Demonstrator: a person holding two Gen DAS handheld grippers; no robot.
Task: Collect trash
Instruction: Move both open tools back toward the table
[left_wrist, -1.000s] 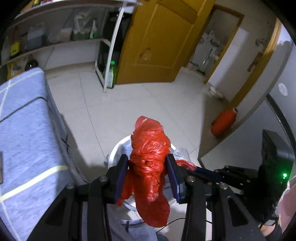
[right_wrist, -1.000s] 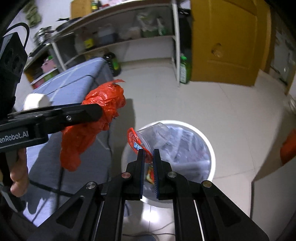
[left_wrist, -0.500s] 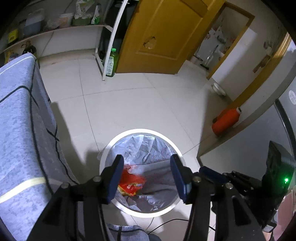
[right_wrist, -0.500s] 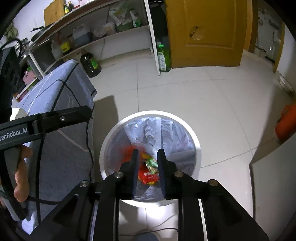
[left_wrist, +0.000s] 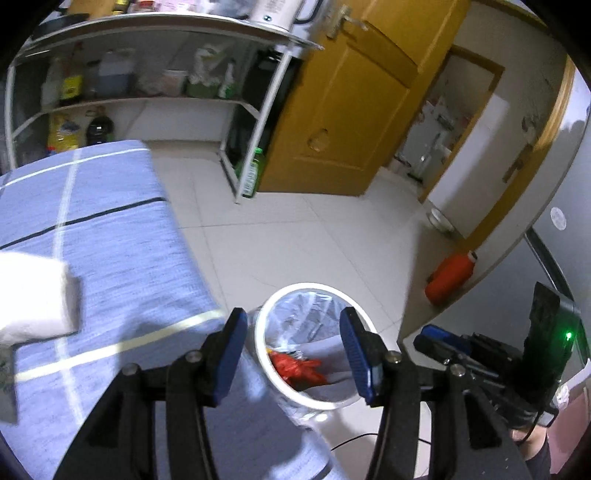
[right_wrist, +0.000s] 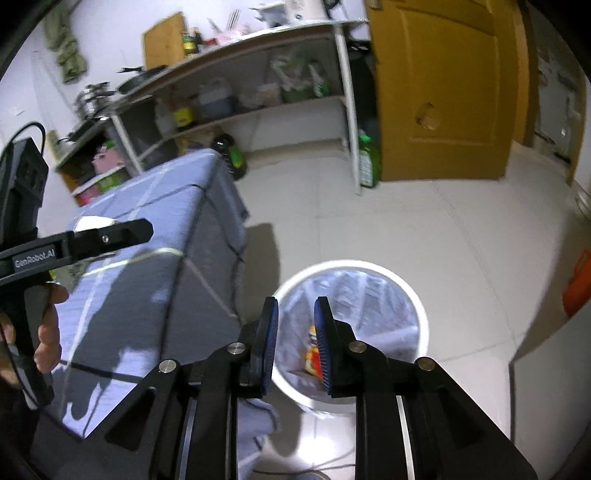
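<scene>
Since a second earlier, red plastic bag (left_wrist: 297, 369) had left the left claw (left_wrist: 291, 354) and lay inside the white bin (left_wrist: 263, 350), beside the cloth-covered surface (left_wrist: 110, 258); snack wrapper (right_wrist: 312, 350) likewise had gone from the right claw (right_wrist: 295, 347) into the same bin. Left claw: jaws spread, nothing between them. Right claw: jaws just opened, parted narrowly, nothing held. Orange container (left_wrist: 448, 278) lay on the floor near the wall.

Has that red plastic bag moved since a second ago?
Yes. The red bag has dropped from between the left gripper fingers into the white bin; those jaws have just been opening, nothing between them.
</scene>
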